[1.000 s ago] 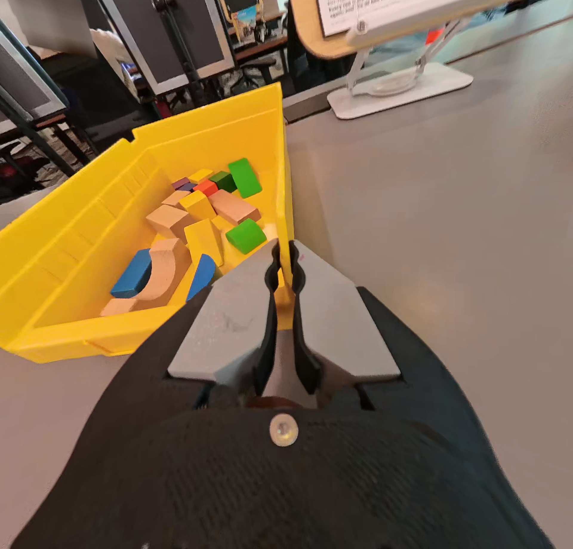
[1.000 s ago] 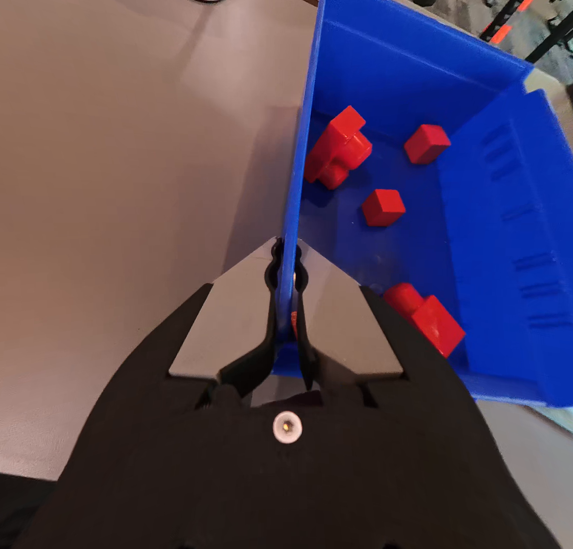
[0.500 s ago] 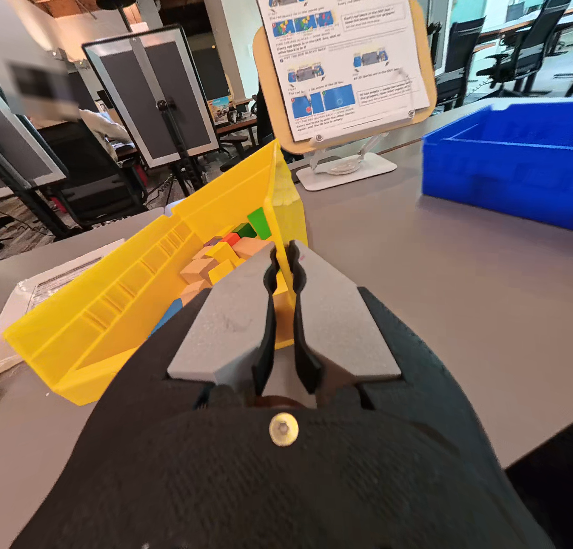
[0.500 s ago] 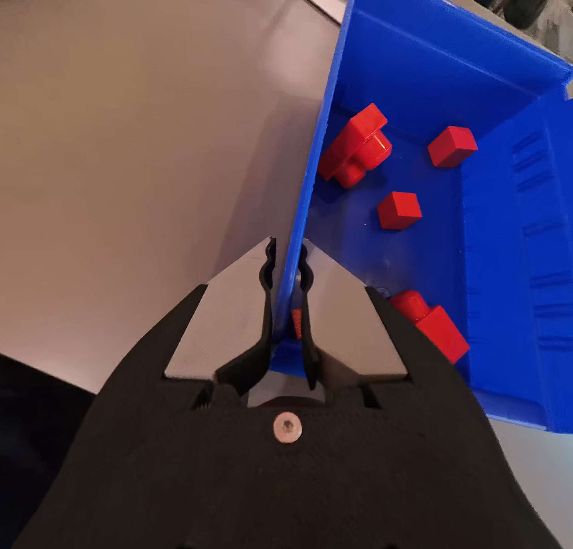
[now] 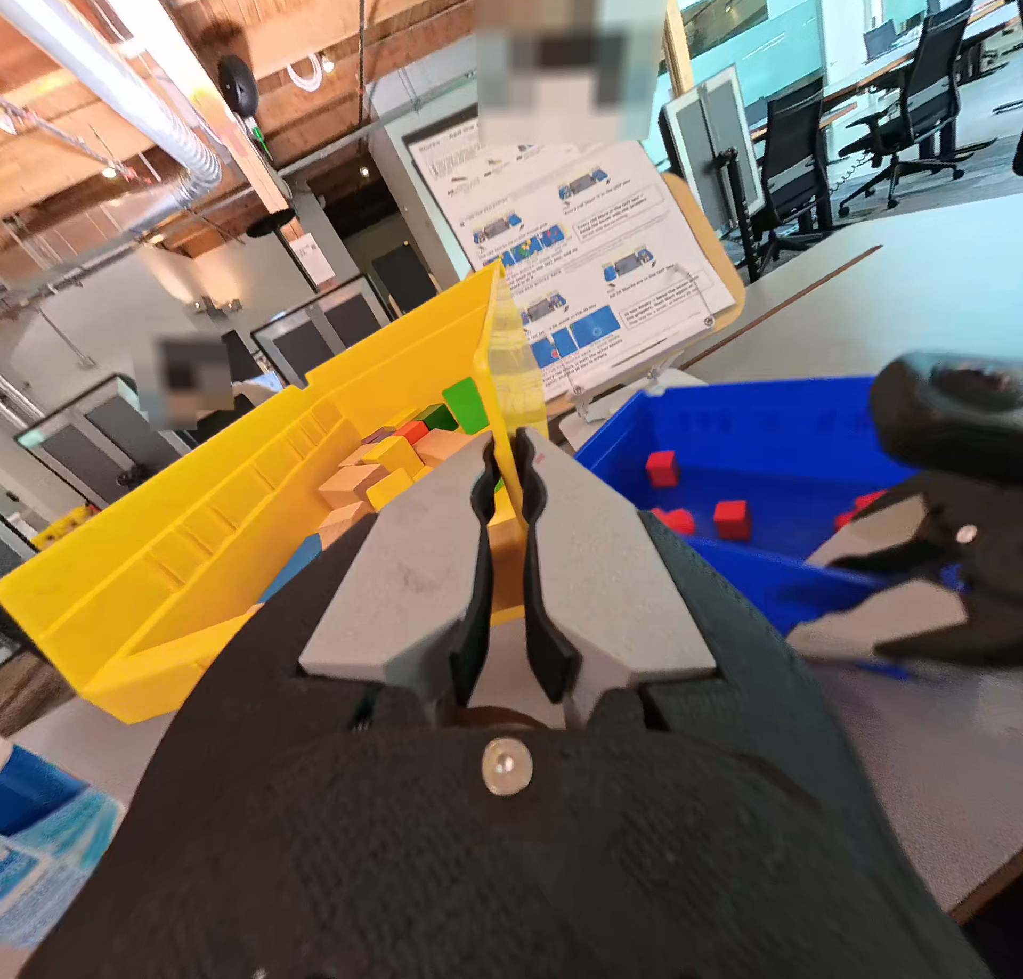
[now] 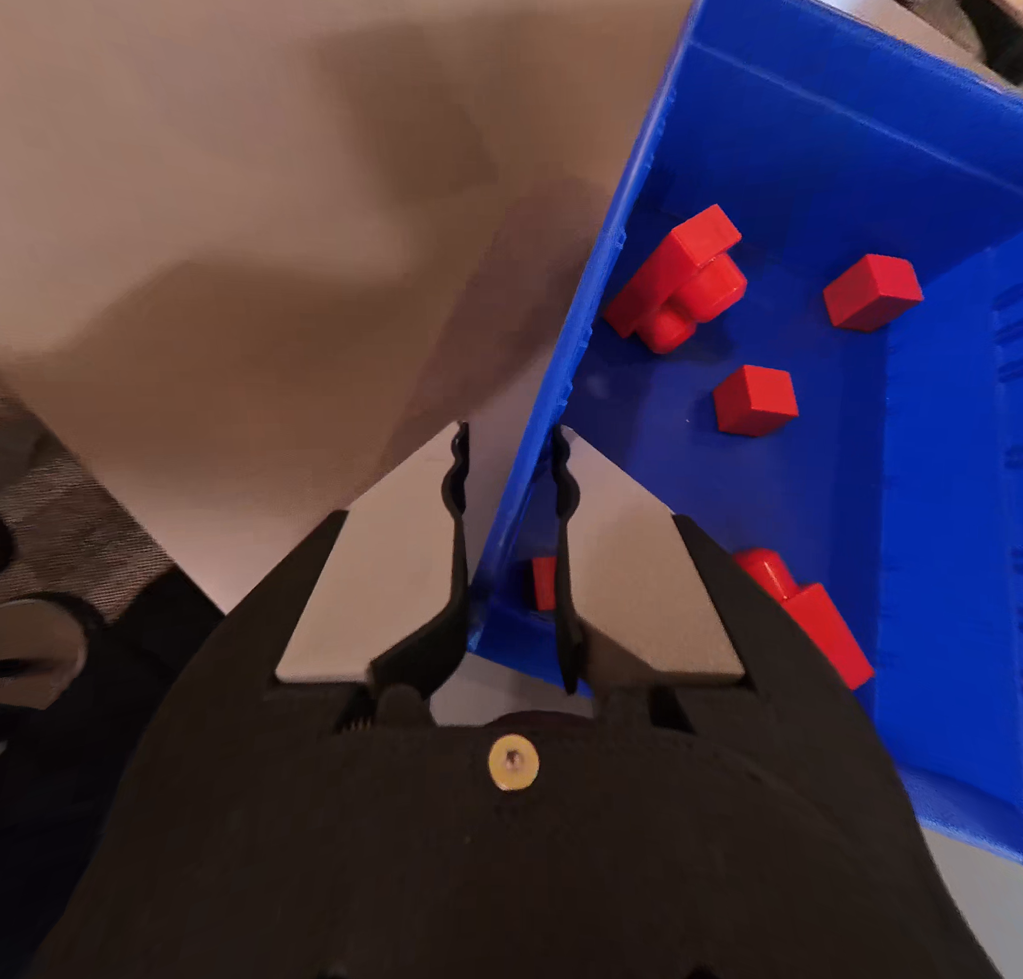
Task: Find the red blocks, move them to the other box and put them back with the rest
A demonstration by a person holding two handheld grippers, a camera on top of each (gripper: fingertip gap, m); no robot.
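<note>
My left gripper [image 5: 505,449] is clamped on the right side wall of the yellow bin [image 5: 232,509], which I see tipped up off the tabletop [image 5: 913,742], its mixed blocks [image 5: 382,471] heaped against the wall I hold. My right gripper [image 6: 508,438] straddles the left wall of the blue bin [image 6: 830,139] with its jaws apart, the right finger touching the wall and the left finger clear of it. Red blocks [image 6: 755,399] lie scattered on the blue bin's floor, two near that left wall. Left of the blue bin, the tabletop lies bare to its near edge.
</note>
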